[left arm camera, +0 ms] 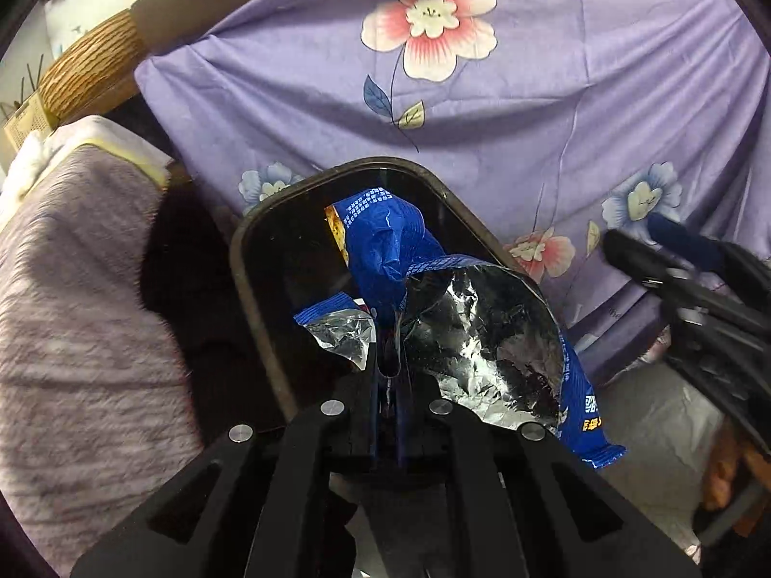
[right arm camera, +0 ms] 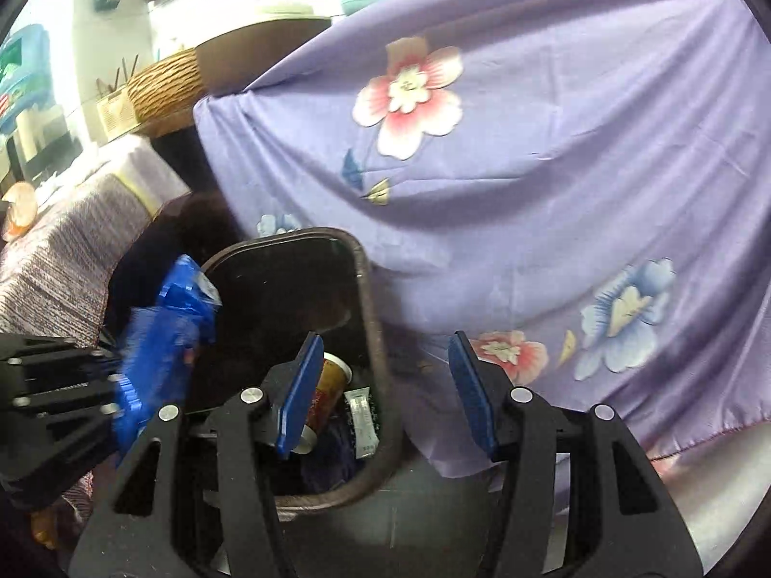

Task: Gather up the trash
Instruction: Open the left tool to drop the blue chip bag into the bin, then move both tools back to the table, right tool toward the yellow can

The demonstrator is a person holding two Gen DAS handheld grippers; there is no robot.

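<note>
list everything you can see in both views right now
snack bag: one, blue with silver lining, clamped in the left gripper above the bin
trash bin: one, dark with brown rim, on the floor by the cloth
paper cup: one, red and tan, inside the bin
small packet: one, white, inside the bin beside the cup
floral cloth: one, purple, draped behind the bin
wicker basket: one, tan, on a shelf upper left
left gripper: one, black, shut on the bag
right gripper: one, black with blue pads, open, empty

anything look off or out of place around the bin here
Nothing stands out. The torn-open blue snack bag, foil side showing, is pinched in the left gripper above the trash bin; a paper cup lies inside.
</note>
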